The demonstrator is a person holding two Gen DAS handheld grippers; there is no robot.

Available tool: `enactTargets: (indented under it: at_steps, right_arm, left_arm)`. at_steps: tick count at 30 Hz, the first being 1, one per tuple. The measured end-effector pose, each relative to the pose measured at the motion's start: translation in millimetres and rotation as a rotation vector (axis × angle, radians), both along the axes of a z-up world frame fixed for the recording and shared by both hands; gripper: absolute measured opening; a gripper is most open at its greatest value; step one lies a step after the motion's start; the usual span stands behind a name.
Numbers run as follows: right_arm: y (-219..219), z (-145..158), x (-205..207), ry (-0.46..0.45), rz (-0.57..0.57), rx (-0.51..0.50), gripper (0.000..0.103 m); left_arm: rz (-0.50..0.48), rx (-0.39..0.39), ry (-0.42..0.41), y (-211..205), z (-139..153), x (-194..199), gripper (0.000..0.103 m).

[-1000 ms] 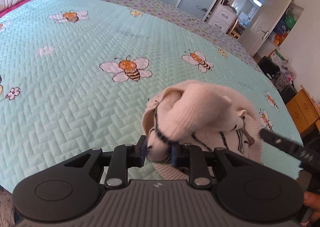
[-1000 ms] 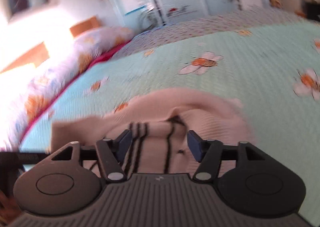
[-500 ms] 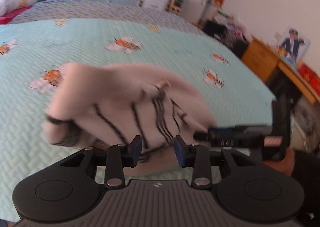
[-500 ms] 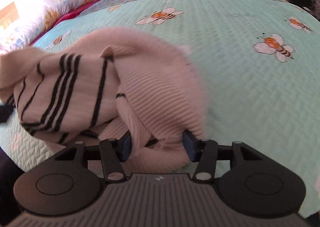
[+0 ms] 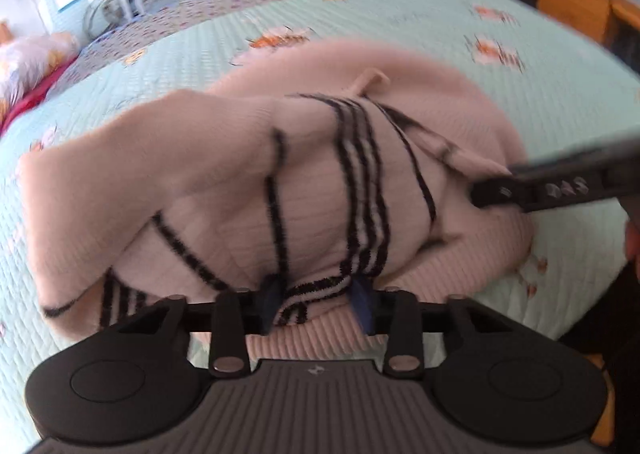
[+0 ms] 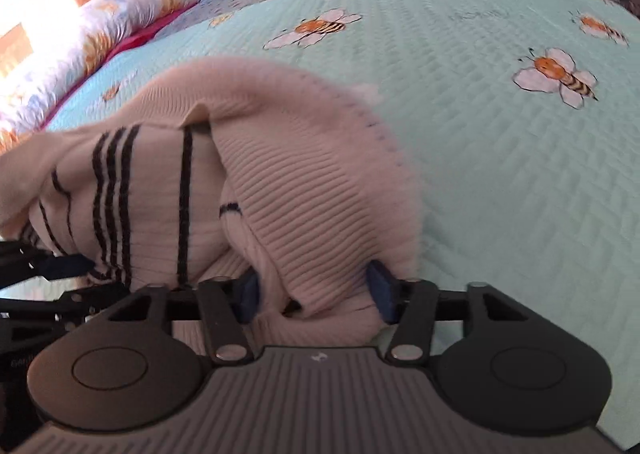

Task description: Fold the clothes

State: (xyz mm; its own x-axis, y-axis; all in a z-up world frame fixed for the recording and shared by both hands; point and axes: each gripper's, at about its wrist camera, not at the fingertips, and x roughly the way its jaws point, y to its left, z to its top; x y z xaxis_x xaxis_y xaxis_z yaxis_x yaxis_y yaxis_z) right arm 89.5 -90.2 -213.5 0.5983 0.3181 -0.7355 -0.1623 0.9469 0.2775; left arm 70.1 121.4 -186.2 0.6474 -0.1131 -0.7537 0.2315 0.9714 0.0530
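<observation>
A cream knit sweater (image 5: 320, 182) with black stripes lies bunched on the mint bee-print bedspread (image 5: 400, 22). My left gripper (image 5: 316, 300) has its jaws closing, and the blue pads press a striped hem fold between them. In the right wrist view the same sweater (image 6: 280, 182) shows its ribbed side. My right gripper (image 6: 314, 294) is also closing, with a thick ribbed fold filling the gap and touching both pads. In the left wrist view the right gripper's fingers (image 5: 520, 194) reach into the sweater from the right. The left gripper's fingertip (image 6: 68, 268) shows at the left edge of the right wrist view.
The bedspread (image 6: 500, 174) stretches far beyond the sweater. A floral pillow (image 6: 120, 14) lies at the back left. Wardrobe doors and a wooden cabinet (image 5: 576, 10) stand past the bed. The bed's near edge is just under both grippers. A hand (image 5: 632, 242) shows at the right edge.
Both grippers have sunk toward the bed. The left one swung sideways and rolled, then re-gripped the striped hem. The right jaws narrowed onto the ribbed fold. The sweater now spreads wider between them.
</observation>
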Motion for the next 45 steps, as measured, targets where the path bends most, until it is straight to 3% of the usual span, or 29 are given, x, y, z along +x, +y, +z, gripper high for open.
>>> enactTargets:
  at_steps: [1,4,5,7,10,11,13,14,15,17,20,22,24,27,32,33,34,35,36,39,42,45]
  right_arm:
    - [-3.7,3.4,-1.9,0.004,-0.005,0.023,0.048]
    - [-1.7,9.9,-14.7,0.0,-0.007,0.061,0.053]
    - [2.7,9.8,-21.4,-0.011,-0.002,0.062,0.063]
    - [20.4,10.2,-27.9,-0.028,0.043,0.038,0.078]
    - [45.5,-4.0,-16.4,-0.014,0.12,-0.099,0.08]
    - [44.1,-5.2,-12.9,-0.021,0.114,-0.101,0.08]
    - [41.1,-7.4,-5.8,-0.036,0.102,-0.105,0.071]
    - [31.2,-3.8,0.0,-0.037,0.059,-0.077,0.051]
    - [18.6,0.6,5.3,-0.046,0.009,-0.06,0.038]
    - [-3.6,9.7,12.4,-0.073,-0.078,-0.048,0.038]
    - [-18.2,24.3,10.7,-0.08,-0.096,-0.011,0.047]
    - [-11.5,34.8,-2.3,-0.114,-0.053,0.011,0.05]
    - [7.1,42.5,-20.8,-0.185,0.011,-0.001,0.073]
    - [38.7,38.7,-24.9,-0.253,0.095,-0.067,0.08]
    - [106.0,17.3,10.8,-0.325,0.286,-0.358,0.08]
    - [115.3,13.9,16.9,-0.346,0.324,-0.4,0.077]
    - [117.2,17.1,28.5,-0.334,0.333,-0.366,0.071]
    - [119.0,20.3,40.0,-0.322,0.341,-0.332,0.039]
    - [120.5,24.6,51.2,-0.311,0.347,-0.297,0.015]
    - [116.3,56.4,71.4,-0.35,0.317,-0.188,0.014]
    - [103.9,82.0,70.1,-0.384,0.289,-0.045,0.014]
    - [90.3,79.8,65.3,-0.358,0.248,-0.001,0.014]
  left_arm:
    - [0.016,-0.033,-0.014,6.6,5.2,0.7,0.017]
    - [0.034,-0.079,-0.073,19.0,22.9,6.3,0.013]
    - [0.034,-0.082,-0.099,21.5,30.7,9.2,0.013]
    - [0.038,-0.084,-0.151,25.7,46.7,16.8,0.011]
    - [0.051,-0.079,-0.2,31.3,67.7,33.1,0.011]
    - [0.06,-0.071,-0.206,31.7,69.8,37.2,0.011]
    - [0.081,-0.059,-0.204,33.6,69.8,44.6,0.006]
    - [0.097,-0.064,-0.193,35.7,65.8,48.6,0.006]
    - [0.111,-0.072,-0.182,38.0,61.6,51.3,0.006]
    - [0.118,-0.095,-0.156,42.8,58.0,45.4,0.006]
    - [0.088,-0.095,-0.167,39.1,63.0,23.2,0.014]
    - [0.071,-0.098,-0.187,41.7,65.4,3.4,0.043]
    - [0.068,-0.106,-0.185,45.5,64.2,-10.0,0.061]
    - [0.068,-0.093,-0.133,49.1,52.6,-13.7,0.063]
    - [0.065,-0.118,-0.057,44.8,28.6,-10.5,0.063]
    - [0.069,-0.109,-0.053,42.3,23.8,-5.4,0.063]
    - [0.074,-0.099,-0.049,39.6,18.9,0.3,0.063]
    - [0.08,-0.087,-0.05,37.2,16.2,7.2,0.063]
    - [0.086,-0.079,-0.063,35.4,16.5,14.8,0.062]
    - [0.094,-0.128,-0.111,38.8,26.8,36.9,0.057]
    - [0.105,-0.148,-0.152,41.9,36.9,55.2,0.029]
    - [0.145,-0.237,-0.223,57.2,49.8,52.6,0.02]
